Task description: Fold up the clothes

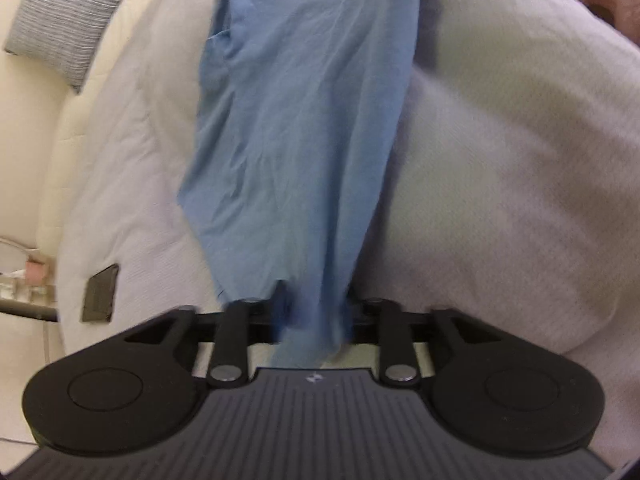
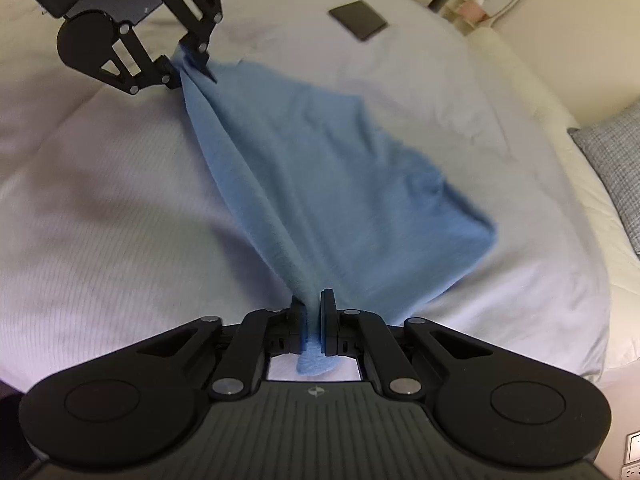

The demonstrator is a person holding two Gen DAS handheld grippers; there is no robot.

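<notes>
The right gripper point(image 2: 314, 316) is clamped tight on one end of a blue garment point(image 2: 320, 168), a tuft of cloth poking out behind its pads. The garment's long axis runs from those jaws away to the left gripper point(image 2: 188, 66), with its loose side sagging onto the white bedspread point(image 2: 120, 208). In the left wrist view the left gripper point(image 1: 314, 312) has its jaws partly apart, with bunched cloth between them; whether the pads still press on it cannot be told through the blur. From there the garment point(image 1: 296, 120) stretches straight away to the top edge of the picture.

The bedspread covers a cream mattress point(image 1: 40, 168). A dark flat rectangle point(image 2: 358, 20) lies on the bed's far part in the right view. A grey striped pillow point(image 1: 72, 20) sits beyond. Only the right view shows both grippers whole.
</notes>
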